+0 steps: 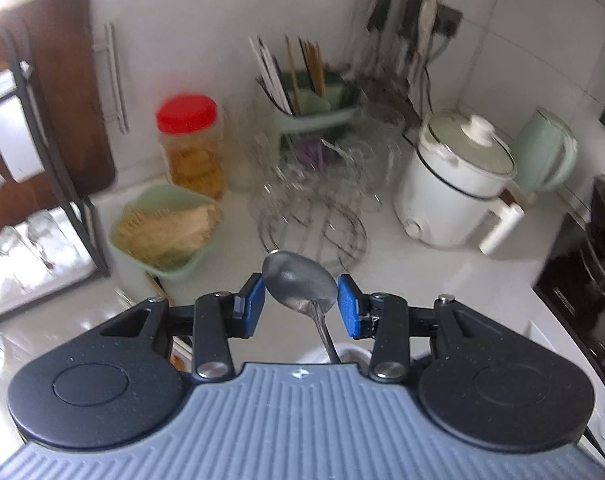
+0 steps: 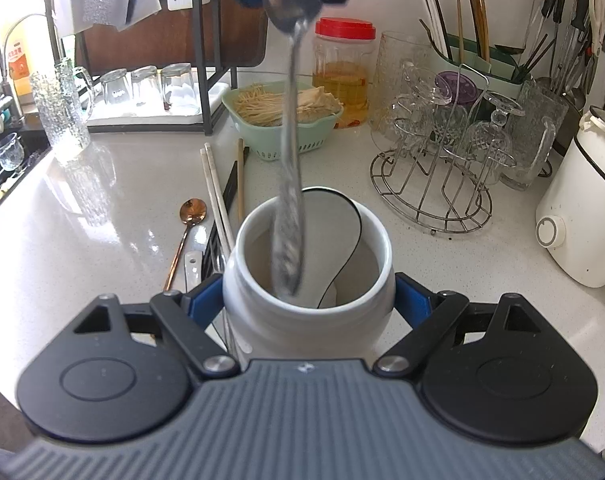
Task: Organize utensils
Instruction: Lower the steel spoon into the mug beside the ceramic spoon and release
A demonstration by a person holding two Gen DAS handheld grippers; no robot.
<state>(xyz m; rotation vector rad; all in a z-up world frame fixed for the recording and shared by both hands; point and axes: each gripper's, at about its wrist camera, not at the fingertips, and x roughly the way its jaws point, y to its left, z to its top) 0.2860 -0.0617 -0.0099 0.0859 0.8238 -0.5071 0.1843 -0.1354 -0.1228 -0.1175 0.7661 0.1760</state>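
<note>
The steel spoon (image 2: 289, 184), bowl up between the pads of the left hand-held gripper (image 1: 301, 303), hangs handle-first into the white utensil jar (image 2: 308, 280), which the right hand-held gripper (image 2: 308, 300) clasps on the bench (image 2: 102, 240) beside loose chopsticks (image 2: 216, 192) and a copper spoon (image 2: 186, 232).

I see a polished metal spoon (image 2: 290, 168), mirror-bright, over my glossy white ceramic utensil jar (image 2: 308, 280). Left of the jar lies a shiny copper-toned spoon (image 2: 186, 236). Behind the jar stands a chromed wire glass rack (image 2: 430, 184). The countertop (image 2: 102, 220) looks smooth, speckled and glossy.
</note>
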